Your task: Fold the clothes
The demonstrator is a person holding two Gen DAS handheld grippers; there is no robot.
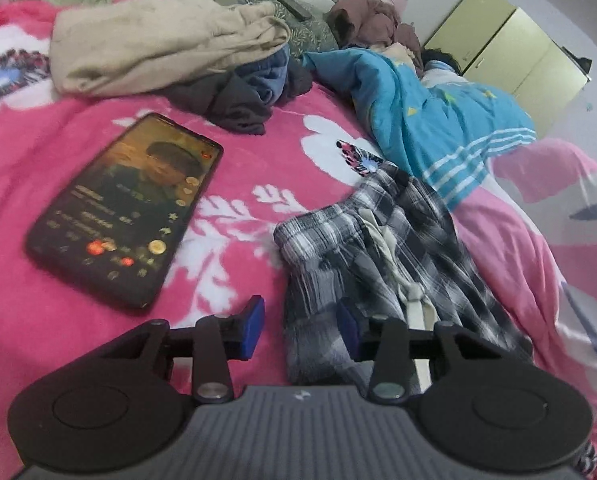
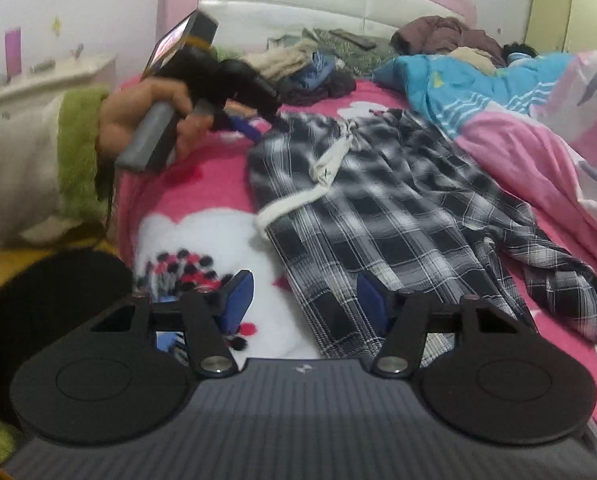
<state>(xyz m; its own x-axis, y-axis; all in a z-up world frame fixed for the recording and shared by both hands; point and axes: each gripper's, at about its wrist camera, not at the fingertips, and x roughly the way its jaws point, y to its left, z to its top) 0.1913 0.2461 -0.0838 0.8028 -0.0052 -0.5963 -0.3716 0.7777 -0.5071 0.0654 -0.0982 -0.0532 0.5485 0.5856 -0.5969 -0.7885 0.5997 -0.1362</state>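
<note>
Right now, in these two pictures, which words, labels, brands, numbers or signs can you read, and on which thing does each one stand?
No text can be read as written.
Phone on the pink blanket: screen is lit with lines of text and icons, too blurred to read.
Left gripper body: one small pale logo mark, no letters legible.
Right gripper body: the same small mark, not legible.
Plaid pants: no label visible.

The checked trousers [image 2: 398,216] look like soft woven cloth; the pink blanket [image 1: 38,200] is fuzzy fleece; the phone [image 1: 126,208] is glossy glass; the gripper pads [image 2: 240,304] are matt blue
</note>
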